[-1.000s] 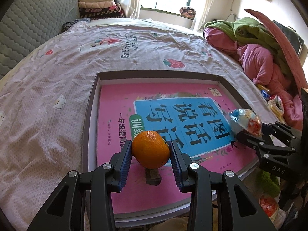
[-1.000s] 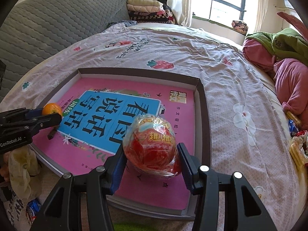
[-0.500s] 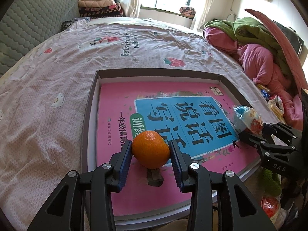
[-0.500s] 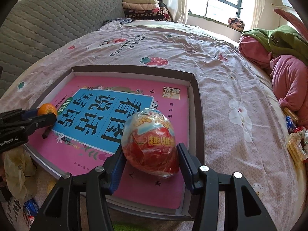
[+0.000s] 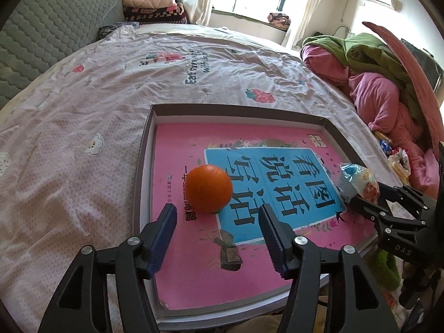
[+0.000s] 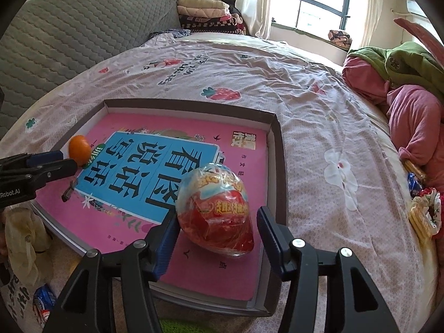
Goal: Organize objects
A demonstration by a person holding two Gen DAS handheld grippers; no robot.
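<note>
Left gripper (image 5: 217, 219) spread behind orange (image 5: 208, 188), right gripper (image 6: 216, 229) spread around snack egg (image 6: 215, 211)

Wrapped red snack ball (image 6: 215, 211) on pink book (image 6: 155, 172) inside shallow box (image 6: 277, 172), between spread right tongs (image 6: 216, 233); orange (image 6: 79, 149) by left tongs (image 6: 55, 163).

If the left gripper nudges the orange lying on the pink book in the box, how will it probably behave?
The orange is round and sits free on the smooth book cover, so it will likely roll. The open left gripper is not touching it. The box wall would probably stop it. It looks firm enough for a gentle squeeze.
</note>
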